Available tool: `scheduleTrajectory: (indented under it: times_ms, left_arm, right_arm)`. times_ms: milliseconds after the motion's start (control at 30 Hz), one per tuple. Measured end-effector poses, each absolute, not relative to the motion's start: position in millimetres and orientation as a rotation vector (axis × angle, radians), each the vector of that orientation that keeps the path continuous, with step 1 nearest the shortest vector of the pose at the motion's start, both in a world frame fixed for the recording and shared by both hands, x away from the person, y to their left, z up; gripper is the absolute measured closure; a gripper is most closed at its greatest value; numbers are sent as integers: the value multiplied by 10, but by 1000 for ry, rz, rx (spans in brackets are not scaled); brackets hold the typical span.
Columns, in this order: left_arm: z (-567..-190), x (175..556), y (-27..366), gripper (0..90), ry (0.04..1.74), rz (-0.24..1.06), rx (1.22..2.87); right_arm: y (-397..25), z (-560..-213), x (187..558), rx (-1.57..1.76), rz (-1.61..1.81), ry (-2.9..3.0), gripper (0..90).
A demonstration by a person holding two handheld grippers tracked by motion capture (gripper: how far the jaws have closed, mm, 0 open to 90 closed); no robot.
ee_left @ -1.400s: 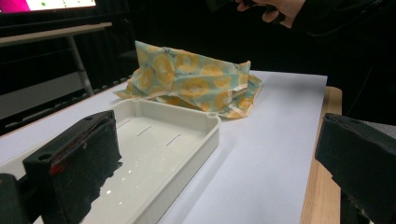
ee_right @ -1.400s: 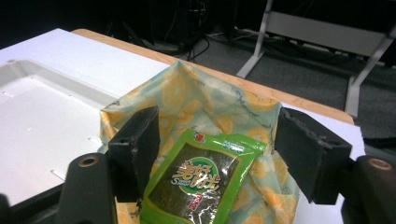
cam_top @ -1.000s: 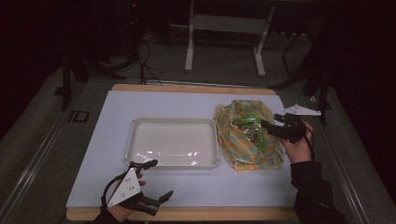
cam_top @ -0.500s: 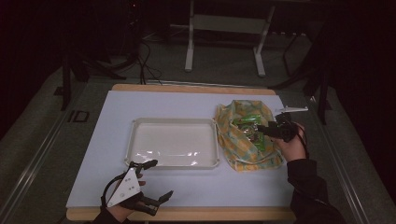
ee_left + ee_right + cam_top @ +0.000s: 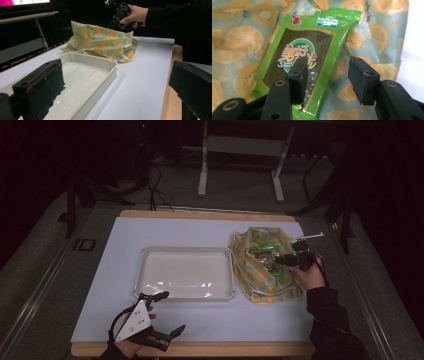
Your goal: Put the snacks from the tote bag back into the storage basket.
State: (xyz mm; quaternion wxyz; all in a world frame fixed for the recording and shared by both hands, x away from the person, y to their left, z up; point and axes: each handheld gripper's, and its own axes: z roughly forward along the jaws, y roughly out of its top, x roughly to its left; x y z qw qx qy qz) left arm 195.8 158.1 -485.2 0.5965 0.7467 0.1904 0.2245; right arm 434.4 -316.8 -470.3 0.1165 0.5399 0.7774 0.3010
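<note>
An open cloth bag (image 5: 261,281) printed with orange slices lies at the table's right. Green snack packets (image 5: 265,252) show in its mouth. My right gripper (image 5: 278,262) reaches into that mouth from the right and stands open. In the right gripper view its gripper (image 5: 327,75) hangs just above a green seaweed packet (image 5: 304,50); the left jaw overlaps the packet's lower right part, the right jaw is over the cloth (image 5: 377,32). My left gripper (image 5: 174,311) rests open near the table's front left, beside the front left corner of a white tray (image 5: 185,250).
The empty tray (image 5: 110,68) sits mid-table, its right rim close to the bag (image 5: 102,43). A white sheet (image 5: 200,320) covers the tabletop, with a wooden edge (image 5: 225,349) at the front. Dark floor, cables and a stand's legs (image 5: 202,175) lie beyond the far edge.
My right gripper has turned and dipped a little further left into the bag's mouth, toward the green packets. The left gripper has stayed where it was.
</note>
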Motion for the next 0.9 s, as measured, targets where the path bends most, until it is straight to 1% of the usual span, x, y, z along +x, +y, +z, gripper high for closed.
scheduleTrajectory:
  times_ms: [267, 367, 400, 633, 700, 800, 900]
  left_arm:
    - [-4854, 1957, 1577, 4, 439, 520, 1737]
    - [-4855, 1957, 1576, 4, 438, 521, 1739]
    - [-4856, 1957, 1575, 4, 438, 521, 1739]
    - [-4858, 1959, 1572, 4, 437, 520, 1741]
    - [-4858, 1959, 1572, 4, 437, 519, 1741]
    - [-4858, 1958, 1571, 4, 436, 519, 1742]
    - [-4858, 1958, 1570, 4, 436, 518, 1742]
  right_arm:
    - [-3169, -4800, 4444, 1639, 853, 2332, 544]
    - [-3166, -4833, 4456, 1652, 845, 2343, 584]
    - [-3165, -4840, 4459, 1658, 843, 2351, 619]
    - [-3145, -4873, 4500, 1705, 820, 2399, 694]
    - [-3135, -4881, 4512, 1718, 806, 2402, 722]
    - [-3129, -4884, 4530, 1749, 809, 2405, 788]
    - [-3110, -4895, 4541, 1761, 788, 2412, 822]
